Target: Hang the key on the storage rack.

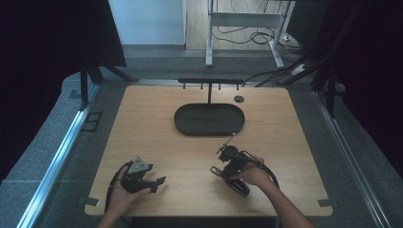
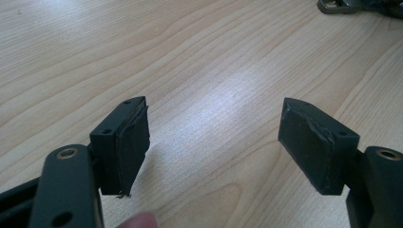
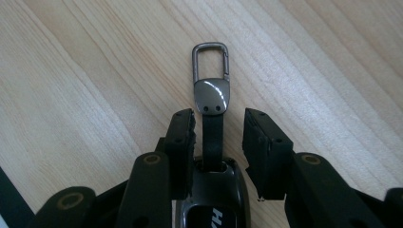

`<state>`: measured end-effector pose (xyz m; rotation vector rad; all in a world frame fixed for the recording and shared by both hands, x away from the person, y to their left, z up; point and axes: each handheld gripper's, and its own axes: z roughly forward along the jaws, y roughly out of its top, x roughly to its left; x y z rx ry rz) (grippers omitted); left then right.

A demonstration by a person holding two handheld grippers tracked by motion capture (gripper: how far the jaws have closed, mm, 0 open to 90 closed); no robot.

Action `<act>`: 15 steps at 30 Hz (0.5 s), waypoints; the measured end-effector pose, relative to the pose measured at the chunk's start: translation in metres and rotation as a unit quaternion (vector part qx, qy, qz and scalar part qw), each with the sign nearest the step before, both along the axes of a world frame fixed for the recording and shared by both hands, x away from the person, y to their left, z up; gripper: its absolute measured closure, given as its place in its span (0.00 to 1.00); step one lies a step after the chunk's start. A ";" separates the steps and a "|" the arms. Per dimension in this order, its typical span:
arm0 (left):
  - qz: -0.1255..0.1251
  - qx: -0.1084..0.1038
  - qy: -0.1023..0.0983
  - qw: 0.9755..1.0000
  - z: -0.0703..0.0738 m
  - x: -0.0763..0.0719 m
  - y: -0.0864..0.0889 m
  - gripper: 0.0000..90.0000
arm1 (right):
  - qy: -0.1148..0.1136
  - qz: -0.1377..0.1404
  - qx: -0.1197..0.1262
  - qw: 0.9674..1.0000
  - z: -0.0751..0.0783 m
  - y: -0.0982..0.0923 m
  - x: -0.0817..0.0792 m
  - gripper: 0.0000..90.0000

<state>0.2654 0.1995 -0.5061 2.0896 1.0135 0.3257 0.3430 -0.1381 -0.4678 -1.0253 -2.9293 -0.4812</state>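
Observation:
A dark key fob (image 3: 211, 199) lies on the wooden table (image 1: 157, 137) with a short black strap (image 3: 212, 135) and a grey metal snap clip (image 3: 211, 59) at its end. My right gripper (image 3: 218, 118) is open, its jaws standing either side of the strap just above the fob. In the high view this gripper (image 1: 227, 153) sits right of centre, and the clip (image 1: 233, 138) sticks out toward the tray. My left gripper (image 2: 214, 123) is open over bare wood with nothing between its pads, at the front left (image 1: 159, 185).
A black oval tray (image 1: 183, 127) lies at the back centre, with a low black rack bar (image 1: 209, 80) on a post behind it. A round cable hole (image 1: 238, 99) is beside the tray. Part of the right gripper (image 2: 342, 5) shows at the left gripper view's top edge.

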 end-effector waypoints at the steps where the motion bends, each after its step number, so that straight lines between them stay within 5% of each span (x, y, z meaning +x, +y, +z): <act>1: 0.000 0.000 0.000 1.000 0.000 0.000 0.000 0.29 | 0.001 0.000 -0.002 1.000 -0.001 0.000 0.000 0.72; 15: -0.002 0.001 0.000 1.000 0.000 0.000 -0.001 0.29 | 0.018 0.008 -0.028 0.999 -0.007 0.007 0.001 0.74</act>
